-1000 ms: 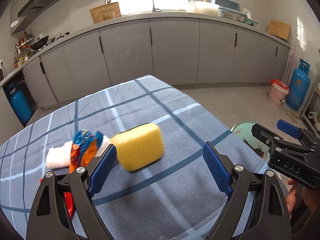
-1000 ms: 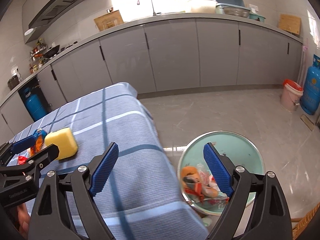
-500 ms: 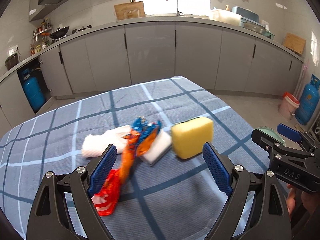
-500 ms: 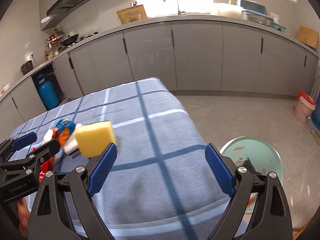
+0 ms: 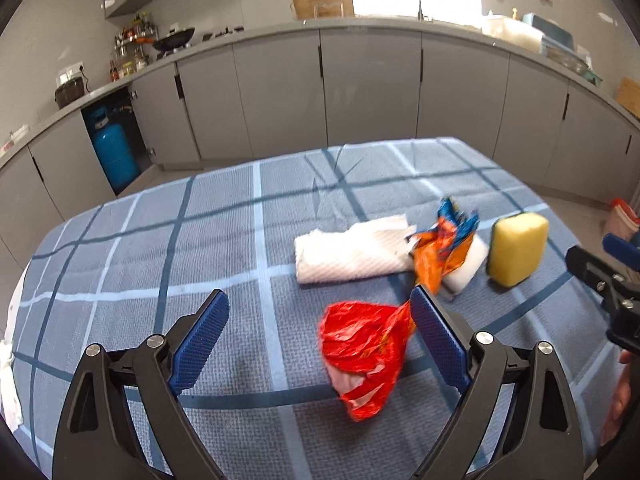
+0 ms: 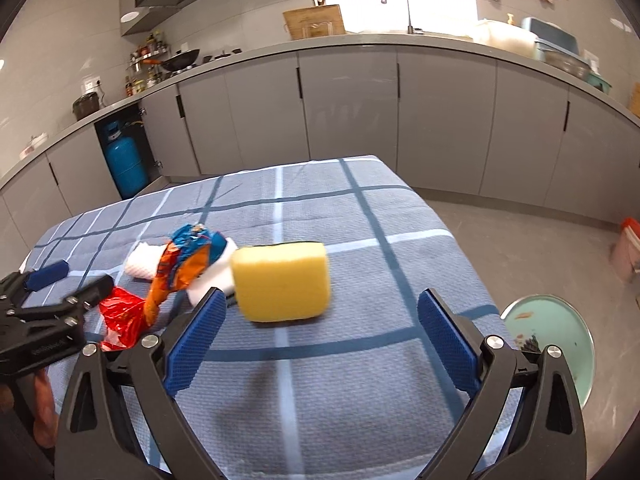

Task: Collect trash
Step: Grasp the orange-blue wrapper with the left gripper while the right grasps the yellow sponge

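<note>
On the blue checked tablecloth (image 5: 224, 232) lie a crumpled red wrapper (image 5: 364, 356), an orange and blue wrapper (image 5: 444, 248) and a white paper towel (image 5: 352, 252). My left gripper (image 5: 318, 308) is open just above the cloth, and the red wrapper sits between its fingers, close to the right one, untouched. My right gripper (image 6: 322, 308) is still opening. A yellow sponge (image 6: 282, 280) lies just beyond its fingertips, with nothing pressed between the pads. From this side the red wrapper (image 6: 120, 316) and the orange and blue wrapper (image 6: 188, 260) lie left of the sponge.
A pale green trash bin (image 6: 560, 344) stands on the floor past the table's right edge. A white block (image 5: 468, 264) lies under the orange wrapper, next to the yellow sponge (image 5: 518, 250). Grey kitchen cabinets (image 5: 360, 92) run behind. A blue gas cylinder (image 5: 114, 152) stands far left.
Both views have swung left across the table. The bin slid to the right edge of the right view. The wrappers and towel came to the middle, and the red wrapper now lies between my left fingers.
</note>
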